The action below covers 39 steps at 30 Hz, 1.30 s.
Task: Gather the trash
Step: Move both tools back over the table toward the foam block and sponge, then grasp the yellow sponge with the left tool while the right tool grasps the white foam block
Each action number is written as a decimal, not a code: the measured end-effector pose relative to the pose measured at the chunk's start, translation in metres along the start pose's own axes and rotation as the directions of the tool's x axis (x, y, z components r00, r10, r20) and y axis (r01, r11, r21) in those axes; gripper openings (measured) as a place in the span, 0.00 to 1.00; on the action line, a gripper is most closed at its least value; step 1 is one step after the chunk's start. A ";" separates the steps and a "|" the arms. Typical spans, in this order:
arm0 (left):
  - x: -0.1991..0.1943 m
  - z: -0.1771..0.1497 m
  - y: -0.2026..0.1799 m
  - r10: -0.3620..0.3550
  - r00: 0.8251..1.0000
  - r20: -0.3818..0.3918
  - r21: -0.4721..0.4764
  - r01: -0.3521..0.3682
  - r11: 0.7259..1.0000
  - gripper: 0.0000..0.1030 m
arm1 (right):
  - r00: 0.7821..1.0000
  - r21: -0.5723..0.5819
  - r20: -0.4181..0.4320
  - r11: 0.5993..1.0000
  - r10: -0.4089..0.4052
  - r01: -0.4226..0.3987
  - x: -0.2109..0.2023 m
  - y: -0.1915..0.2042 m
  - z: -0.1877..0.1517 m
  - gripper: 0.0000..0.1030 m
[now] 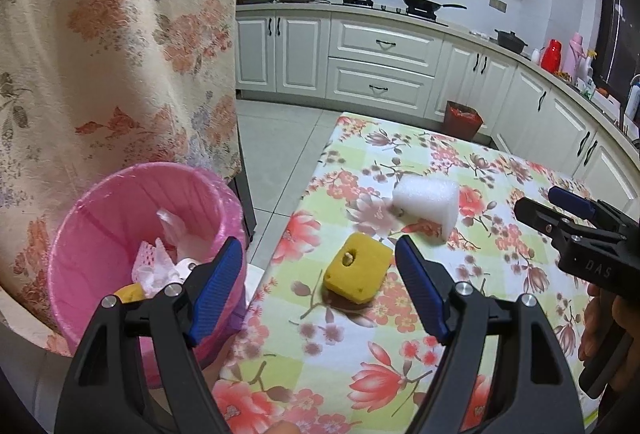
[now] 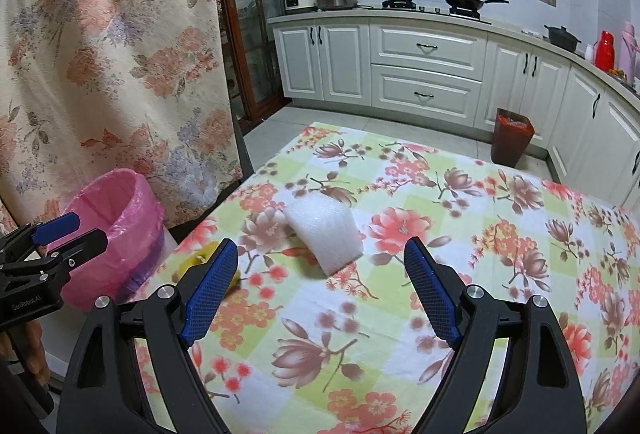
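A yellow sponge (image 1: pixel 357 267) with a hole lies near the left edge of the floral table (image 1: pixel 400 314). A white foam block (image 1: pixel 427 203) lies just beyond it, seen also in the right wrist view (image 2: pixel 326 234). A pink-lined bin (image 1: pixel 136 246) beside the table holds white scraps and something yellow. My left gripper (image 1: pixel 320 262) is open and empty, just short of the sponge. My right gripper (image 2: pixel 320 266) is open and empty, in front of the foam block; the sponge (image 2: pixel 196 260) peeks out behind its left finger.
A floral curtain (image 1: pixel 120 54) hangs behind the bin. A red-lined floor bin (image 2: pixel 512 140) stands past the table's far edge. White kitchen cabinets (image 2: pixel 424 66) with pots on the counter line the back. The right gripper also shows at the right in the left wrist view (image 1: pixel 560 210).
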<state>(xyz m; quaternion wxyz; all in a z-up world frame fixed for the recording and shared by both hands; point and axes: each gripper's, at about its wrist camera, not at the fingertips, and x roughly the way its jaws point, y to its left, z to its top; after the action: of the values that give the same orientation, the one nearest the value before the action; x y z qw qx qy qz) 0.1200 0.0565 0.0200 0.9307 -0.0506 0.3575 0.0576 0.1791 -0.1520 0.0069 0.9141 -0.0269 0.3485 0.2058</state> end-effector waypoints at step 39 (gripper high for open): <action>0.126 -0.025 -0.025 -0.071 0.974 -0.214 0.078 0.089 0.993 0.76 | 0.990 -0.121 -0.139 0.993 -0.003 -0.014 0.093 -0.022 0.008 0.82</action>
<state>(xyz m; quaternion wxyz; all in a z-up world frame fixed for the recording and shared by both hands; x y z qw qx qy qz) 0.2005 0.0377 -0.0818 0.8906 -0.0304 0.4538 -0.0013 0.2554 -0.1369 -0.0493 0.8837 -0.0958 0.3983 0.2266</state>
